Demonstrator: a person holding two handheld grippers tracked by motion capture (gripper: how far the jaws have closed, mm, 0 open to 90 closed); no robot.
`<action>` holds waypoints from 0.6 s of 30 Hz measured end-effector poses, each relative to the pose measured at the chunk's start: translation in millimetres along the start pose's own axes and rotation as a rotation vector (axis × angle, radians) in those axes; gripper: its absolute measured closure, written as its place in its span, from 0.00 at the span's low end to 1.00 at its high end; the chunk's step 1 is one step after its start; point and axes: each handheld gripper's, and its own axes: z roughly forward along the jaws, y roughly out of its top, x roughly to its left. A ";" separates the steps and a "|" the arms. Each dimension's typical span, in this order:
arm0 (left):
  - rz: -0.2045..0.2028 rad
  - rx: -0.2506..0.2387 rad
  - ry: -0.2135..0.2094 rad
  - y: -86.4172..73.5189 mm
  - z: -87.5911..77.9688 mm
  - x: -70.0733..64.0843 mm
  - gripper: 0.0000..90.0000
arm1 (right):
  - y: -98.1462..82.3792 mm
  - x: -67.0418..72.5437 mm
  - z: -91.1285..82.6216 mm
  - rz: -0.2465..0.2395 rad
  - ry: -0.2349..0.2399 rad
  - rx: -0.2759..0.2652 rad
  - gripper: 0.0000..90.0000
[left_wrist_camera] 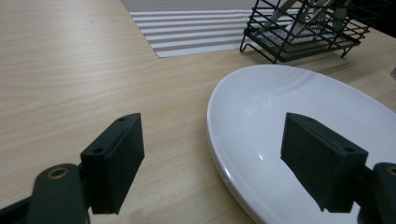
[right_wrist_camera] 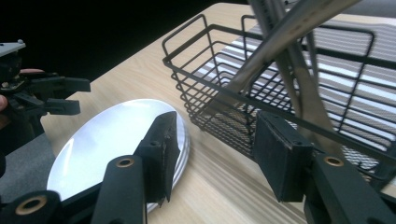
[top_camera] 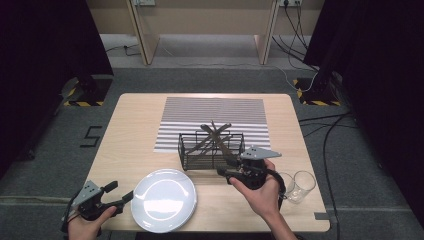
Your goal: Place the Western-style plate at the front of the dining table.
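Both grippers, left gripper and right gripper, are black with grey three-cornered plates.

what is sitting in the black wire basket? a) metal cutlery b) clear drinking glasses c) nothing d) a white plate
a: long metal cutlery pieces lean crossed inside the black wire basket, while the round white plate lies on the table in front of it and the clear drinking glasses stand off to its right.

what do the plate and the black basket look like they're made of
The plate looks like glazed white ceramic, though glossy melamine is possible: it is smooth and shows bright reflections. The basket looks like thin metal wire with a matte black coating: open grid walls and a fine mesh floor.
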 end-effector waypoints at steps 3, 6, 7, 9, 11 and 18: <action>-0.003 0.017 -0.012 -0.8 0.8 -1.1 0.25 | -0.4 2.3 6.3 -0.003 0.007 0.009 0.55; -0.016 0.028 -0.022 -1.8 0.3 -1.5 0.26 | -2.4 4.3 15.0 -0.003 0.021 0.024 0.56; -0.018 0.035 -0.025 -2.6 0.2 -2.5 0.26 | -2.8 5.0 16.6 -0.003 0.025 0.028 0.56; -0.017 0.045 -0.034 -3.9 0.4 -4.3 0.26 | -4.0 7.1 22.1 -0.006 0.033 0.039 0.56; -0.023 0.049 -0.042 -4.9 0.4 -6.5 0.26 | -4.7 8.9 26.3 -0.007 0.040 0.046 0.56; -0.007 0.060 -0.063 -4.5 1.2 -12.8 0.26 | -8.7 14.4 43.5 -0.005 0.062 0.076 0.56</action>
